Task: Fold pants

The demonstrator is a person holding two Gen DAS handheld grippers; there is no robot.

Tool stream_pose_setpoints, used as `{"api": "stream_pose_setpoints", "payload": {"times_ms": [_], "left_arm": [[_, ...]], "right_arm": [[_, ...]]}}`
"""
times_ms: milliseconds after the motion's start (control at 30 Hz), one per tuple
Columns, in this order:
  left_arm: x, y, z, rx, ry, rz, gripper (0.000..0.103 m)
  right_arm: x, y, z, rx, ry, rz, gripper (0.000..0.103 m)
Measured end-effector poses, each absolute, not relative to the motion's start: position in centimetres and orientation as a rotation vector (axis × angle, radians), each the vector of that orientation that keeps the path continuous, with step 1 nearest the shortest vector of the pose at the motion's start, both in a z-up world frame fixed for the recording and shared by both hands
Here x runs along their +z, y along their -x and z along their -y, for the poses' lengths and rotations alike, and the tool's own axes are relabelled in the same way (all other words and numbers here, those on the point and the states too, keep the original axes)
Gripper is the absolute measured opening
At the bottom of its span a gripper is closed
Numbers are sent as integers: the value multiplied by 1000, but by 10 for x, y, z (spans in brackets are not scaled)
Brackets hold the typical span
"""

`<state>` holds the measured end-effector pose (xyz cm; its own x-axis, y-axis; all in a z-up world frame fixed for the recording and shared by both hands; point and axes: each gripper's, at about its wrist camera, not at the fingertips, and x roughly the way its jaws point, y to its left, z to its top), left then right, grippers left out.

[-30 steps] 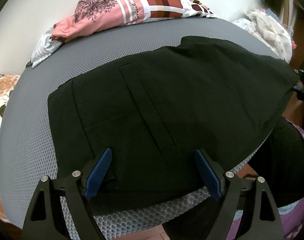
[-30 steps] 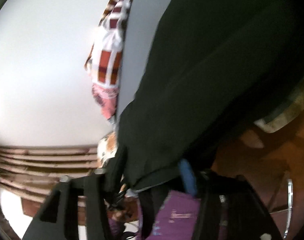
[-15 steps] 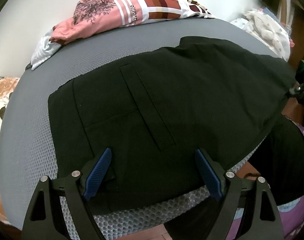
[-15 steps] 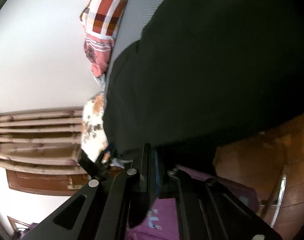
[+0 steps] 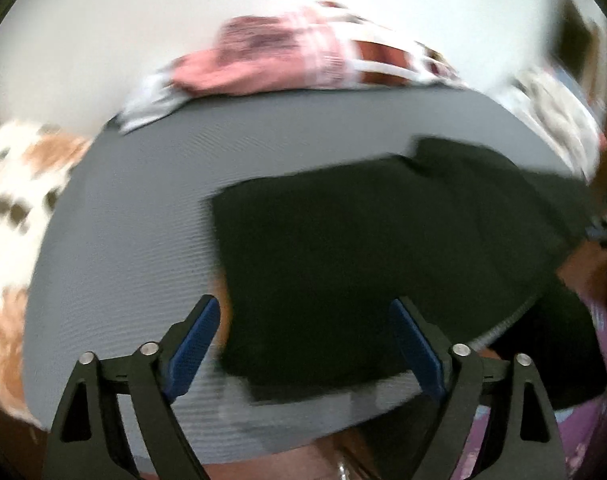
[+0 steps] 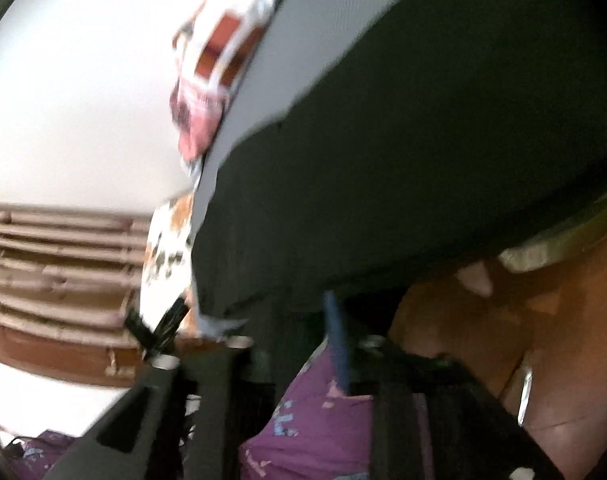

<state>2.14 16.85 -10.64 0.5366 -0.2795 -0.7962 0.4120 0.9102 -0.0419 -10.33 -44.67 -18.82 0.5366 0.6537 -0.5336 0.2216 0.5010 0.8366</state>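
Black fabric pants [image 5: 375,248] lie flat on the grey mesh bed [image 5: 135,240], long axis running left to right, their near edge between the left gripper [image 5: 305,340]'s wide-apart, empty fingers [image 5: 195,336]. At the right end, the right gripper [image 6: 287,320] is opening just under the overhanging hem.
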Motion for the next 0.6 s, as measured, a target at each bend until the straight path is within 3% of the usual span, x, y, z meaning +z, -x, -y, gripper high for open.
{"api": "stream_pose_setpoints", "payload": {"times_ms": [233,533,600], "left_arm": [[-121,-71,-225,-440,122,-1046,89],[-149,-119,-178,-568,16,-1211,88],[-149,-130,-171,-516,-14,-1223,79]], "right_arm": [[-180,120,502,161,-1116,-913,44],[-185,128,511,105,-1195,-889,51],[-185,126,511,92,-1203,-887,52]]}}
